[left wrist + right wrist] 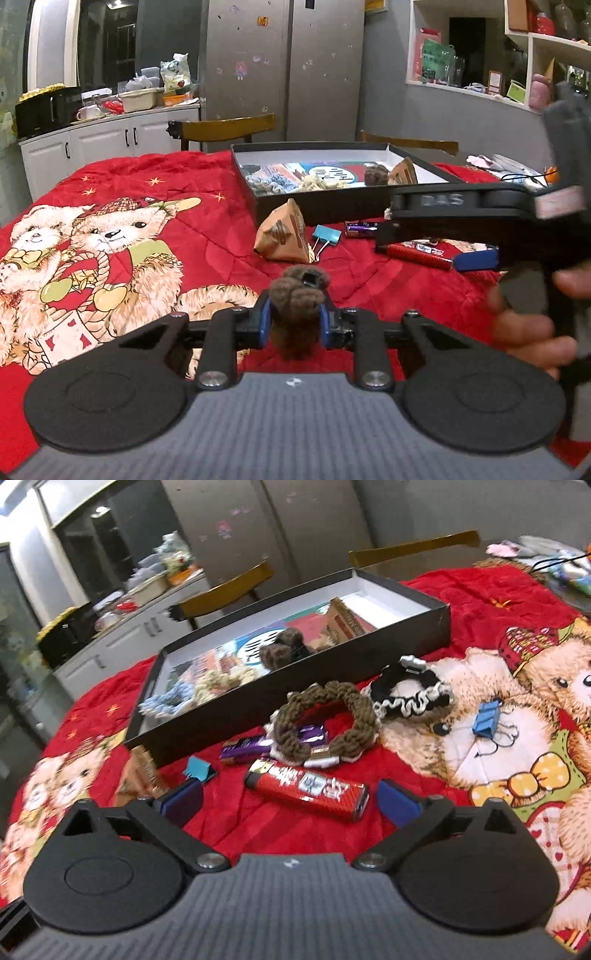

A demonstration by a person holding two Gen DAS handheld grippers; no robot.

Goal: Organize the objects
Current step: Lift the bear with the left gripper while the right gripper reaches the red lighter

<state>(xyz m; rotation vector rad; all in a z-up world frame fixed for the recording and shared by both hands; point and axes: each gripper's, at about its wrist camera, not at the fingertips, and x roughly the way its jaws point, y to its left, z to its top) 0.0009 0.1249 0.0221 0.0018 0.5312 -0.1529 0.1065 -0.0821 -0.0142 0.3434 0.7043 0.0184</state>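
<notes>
Currently, a brown knitted hair clip (299,295) is clamped by the left gripper (295,317) at frame centre; soft and light, it is best held across its middle. Near the red lighter (306,788), lower centre, the right gripper (290,799) is spread apart, empty.

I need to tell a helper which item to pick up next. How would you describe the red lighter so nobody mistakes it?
Start at the black box on the red bear blanket. In front of its near wall lie a brown scrunchie and purple wrappers; the red lighter lies just nearer, between the open right gripper's fingers. It is the only hard, glossy red stick with white labels.
</notes>
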